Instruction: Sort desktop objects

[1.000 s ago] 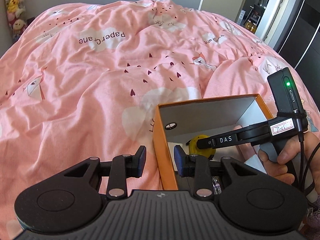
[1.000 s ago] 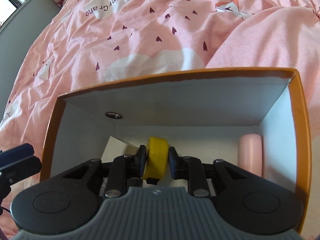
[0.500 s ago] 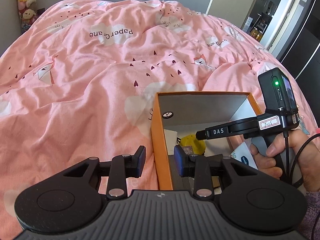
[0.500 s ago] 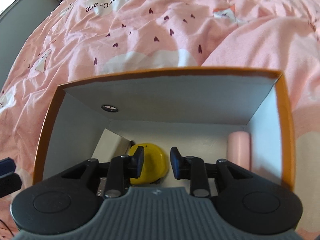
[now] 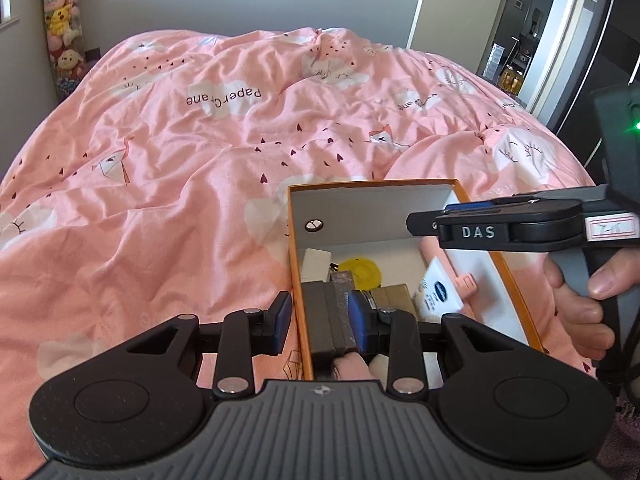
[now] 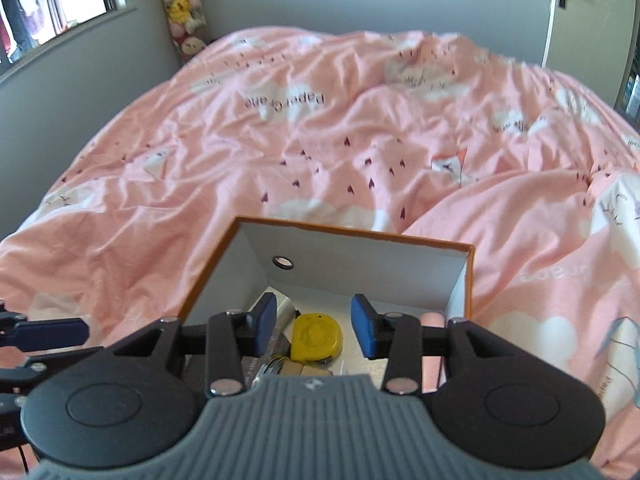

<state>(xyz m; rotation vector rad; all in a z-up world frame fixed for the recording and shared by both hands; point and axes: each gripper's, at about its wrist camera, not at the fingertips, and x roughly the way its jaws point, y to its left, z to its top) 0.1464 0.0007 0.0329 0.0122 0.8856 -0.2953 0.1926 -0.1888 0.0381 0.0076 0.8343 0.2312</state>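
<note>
Step in hand: I judge the yellow tape measure (image 6: 316,336) is dropped off; it lies flat on the floor of the orange box (image 6: 352,236), just ahead of and below my right gripper (image 6: 314,326).
Right gripper: fingers spread wide apart and empty, held above the box opening.
Left gripper (image 5: 320,324): jaws apart, straddling the box's near-left wall, one blue pad (image 5: 282,320) outside and the other inside, neither squeezing it as far as I can tell. I read this as steadying the box.
Box contents: beside the tape measure, a white card (image 5: 316,264) toward the left wall, a pink tube (image 6: 432,356) along the right wall, a white packet (image 5: 436,292) and some dark flat items nearer me that I cannot identify.
Surroundings: the box sits on a pink duvet (image 6: 280,152); I see no loose item on it ahead of either tool.
Next move: I would pull the right gripper back clear of the rim and look for whatever is left to sort, keeping the left one at the wall so the box does not tip on the soft bedding.
</note>
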